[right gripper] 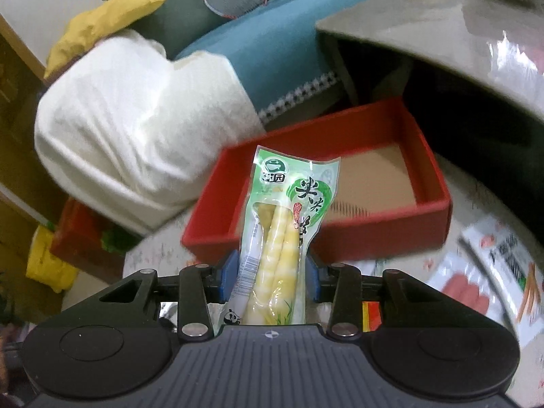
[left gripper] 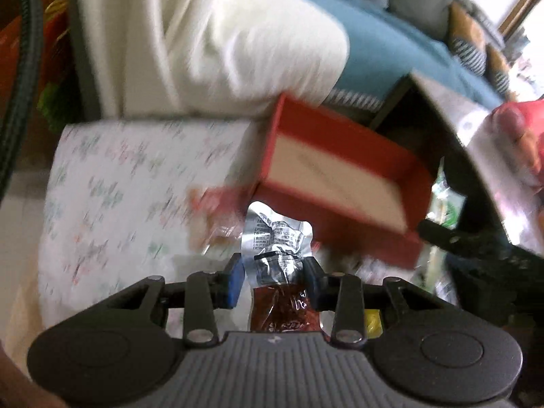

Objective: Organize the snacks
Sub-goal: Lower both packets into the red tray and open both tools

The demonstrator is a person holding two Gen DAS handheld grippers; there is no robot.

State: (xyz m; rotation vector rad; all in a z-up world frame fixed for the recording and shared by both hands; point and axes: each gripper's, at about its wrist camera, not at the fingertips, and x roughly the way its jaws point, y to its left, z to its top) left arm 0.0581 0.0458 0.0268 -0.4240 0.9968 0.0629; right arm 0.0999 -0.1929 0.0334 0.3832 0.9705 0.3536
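My left gripper [left gripper: 273, 273] is shut on a crumpled silver and dark red snack packet [left gripper: 275, 241], held just in front of a red box [left gripper: 343, 176] with a tan bottom. My right gripper [right gripper: 272, 272] is shut on a green and clear packet of pale yellow bamboo shoots [right gripper: 285, 231], held upright in front of the same red box [right gripper: 384, 231], which looks empty. Part of the other gripper [left gripper: 476, 241] shows at the right of the left wrist view.
The box stands on a floral tablecloth [left gripper: 112, 190]. More snack packets [right gripper: 493, 272] lie on the table at the right. A white cushion [right gripper: 129, 125], a blue sofa cover [right gripper: 272, 34] and a grey table edge [right gripper: 442, 27] lie beyond.
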